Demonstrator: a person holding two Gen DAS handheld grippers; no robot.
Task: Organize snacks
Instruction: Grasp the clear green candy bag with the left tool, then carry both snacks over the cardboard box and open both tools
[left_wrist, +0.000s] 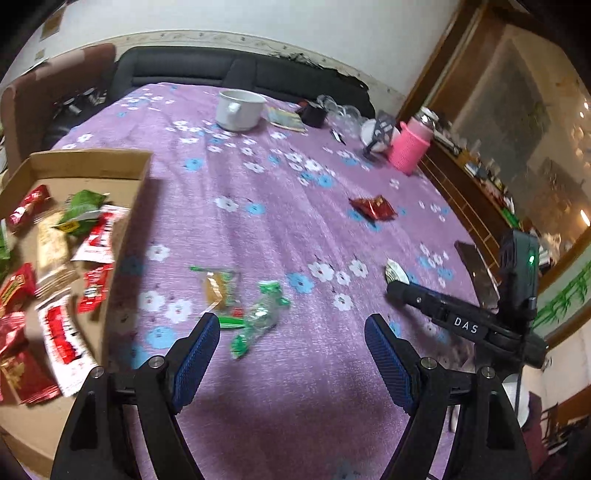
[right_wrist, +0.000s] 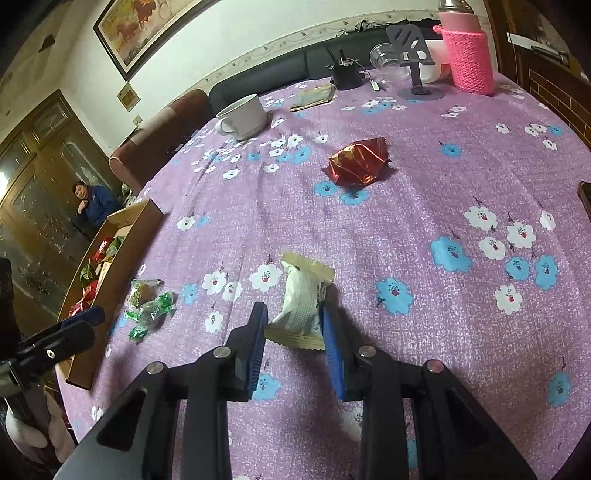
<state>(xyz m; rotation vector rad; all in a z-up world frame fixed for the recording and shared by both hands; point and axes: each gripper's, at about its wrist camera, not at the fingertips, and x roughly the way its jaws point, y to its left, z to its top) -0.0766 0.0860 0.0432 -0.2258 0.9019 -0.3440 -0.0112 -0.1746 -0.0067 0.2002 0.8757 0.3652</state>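
The right tongs (right_wrist: 293, 325) pinch a white packet (right_wrist: 303, 301) just above the tabletop (right_wrist: 424, 206). The left tongs (left_wrist: 291, 332) hang spread near green sweets (left_wrist: 258, 317), beside the snack box (left_wrist: 125, 206).

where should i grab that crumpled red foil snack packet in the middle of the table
Probably grip the crumpled red foil snack packet across its puffed middle, coming from above with the fingers on its two long sides. It lies flat and alone on the purple flowered tablecloth, and its flat crimped ends look too thin to hold well.
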